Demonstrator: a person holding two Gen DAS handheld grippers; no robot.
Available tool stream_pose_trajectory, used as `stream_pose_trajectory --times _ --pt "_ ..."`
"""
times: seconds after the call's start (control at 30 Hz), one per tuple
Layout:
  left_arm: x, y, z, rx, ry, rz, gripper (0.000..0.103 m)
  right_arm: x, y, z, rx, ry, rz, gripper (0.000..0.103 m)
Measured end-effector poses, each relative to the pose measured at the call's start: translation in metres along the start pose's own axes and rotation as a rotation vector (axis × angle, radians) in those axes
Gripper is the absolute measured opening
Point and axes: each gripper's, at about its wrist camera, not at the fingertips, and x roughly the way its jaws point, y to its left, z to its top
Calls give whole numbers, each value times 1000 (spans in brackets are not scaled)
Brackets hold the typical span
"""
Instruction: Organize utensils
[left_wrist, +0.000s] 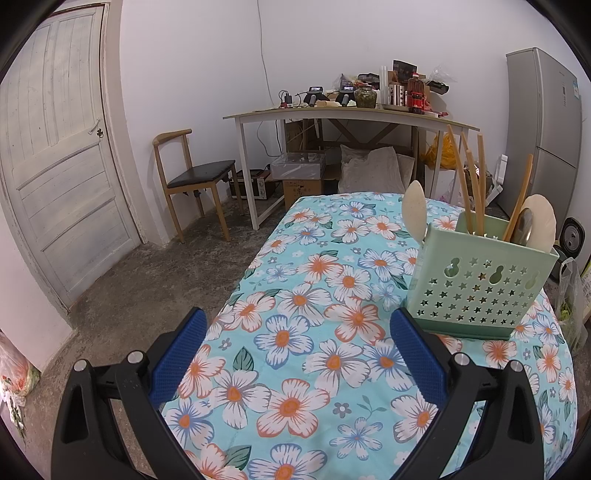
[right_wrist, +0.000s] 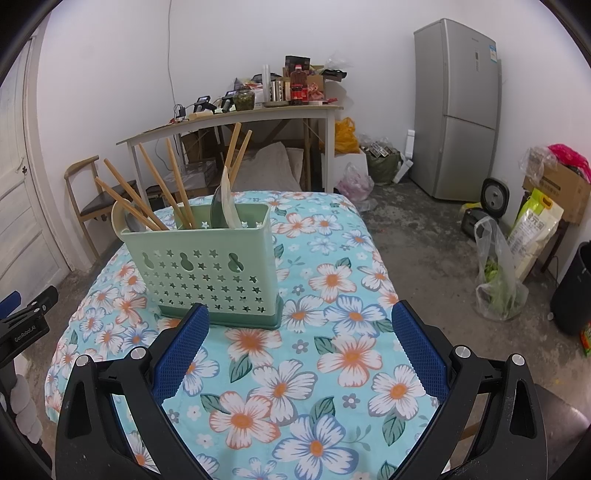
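1. One green caddy (right_wrist: 207, 266) sat on the floral tablecloth (right_wrist: 332, 362).
2. It held six wooden chopsticks (right_wrist: 147, 192) and a few spoons (right_wrist: 120, 218).
3. Left gripper (left_wrist: 297, 354) and right gripper (right_wrist: 299, 350) hovered near the caddy, fingers spread, empty.

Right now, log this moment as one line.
left gripper open, empty | right gripper open, empty | chopsticks, spoons in green caddy | tablecloth

The left tool (left_wrist: 295, 354) is spread wide, its two blue-padded fingers (left_wrist: 177, 354) far apart with nothing between them. The right tool (right_wrist: 297, 350) stands the same way, blue pads (right_wrist: 419, 350) splayed and gripping nothing. Both point forward and slightly down. In the right wrist view, the left tool (right_wrist: 22, 314) shows at the left edge, level with the right.
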Motion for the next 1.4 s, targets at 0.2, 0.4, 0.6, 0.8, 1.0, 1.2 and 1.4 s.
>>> stream_pose_trajectory --times 0.2,0.4,0.6,0.8,1.0,1.2,1.4 --pt "0 0 0 0 -1 1 97 0 0 0 1 -2 -1 95" --pt "-1 0 0 1 -1 0 97 0 1 0 0 -2 1 95" --pt "-1 -1 0 1 -2 1 97 0 1 0 0 -2 0 95" --pt "-1 -1 0 2 -1 0 97 0 3 0 0 -2 0 95" --pt "-1 -1 0 0 -1 0 97 0 3 0 0 -1 1 95" --pt "-1 -1 0 1 -2 1 97 -1 3 0 -1 -3 1 95" --pt "-1 -1 0 0 -2 1 97 -1 3 1 1 -3 1 95"
